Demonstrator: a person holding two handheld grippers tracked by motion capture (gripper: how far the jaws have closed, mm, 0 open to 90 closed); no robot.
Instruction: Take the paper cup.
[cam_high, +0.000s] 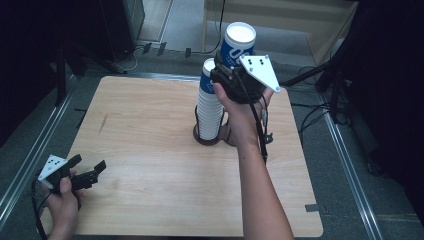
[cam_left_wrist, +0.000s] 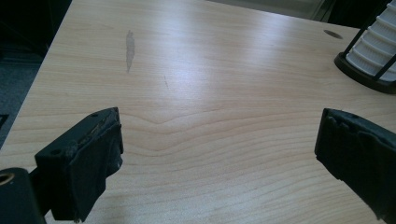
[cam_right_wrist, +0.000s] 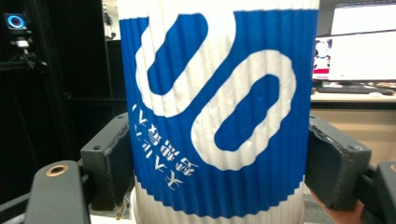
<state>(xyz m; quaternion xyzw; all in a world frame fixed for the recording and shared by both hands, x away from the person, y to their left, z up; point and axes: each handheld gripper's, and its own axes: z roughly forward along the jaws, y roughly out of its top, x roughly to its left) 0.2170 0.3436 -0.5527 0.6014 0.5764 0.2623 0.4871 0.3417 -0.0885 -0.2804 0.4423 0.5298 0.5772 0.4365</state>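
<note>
A tall stack of white and blue ribbed paper cups (cam_high: 209, 102) stands upside down in a dark holder (cam_high: 211, 138) at the table's middle back. My right gripper (cam_high: 231, 67) is shut on one upside-down blue and white cup (cam_high: 237, 45), held in the air just right of and above the stack's top. In the right gripper view that cup (cam_right_wrist: 217, 112) sits between both pads (cam_right_wrist: 111, 158), its blue print upside down. My left gripper (cam_high: 89, 167) rests open over the table's near left corner, nothing between its fingers (cam_left_wrist: 88, 161).
The wooden table (cam_high: 150, 165) has a grey scuff mark (cam_left_wrist: 130, 44) at its left. The holder's base and stack (cam_left_wrist: 371, 56) lie at the far right of the left gripper view. Cables and dark stands line the floor around the table.
</note>
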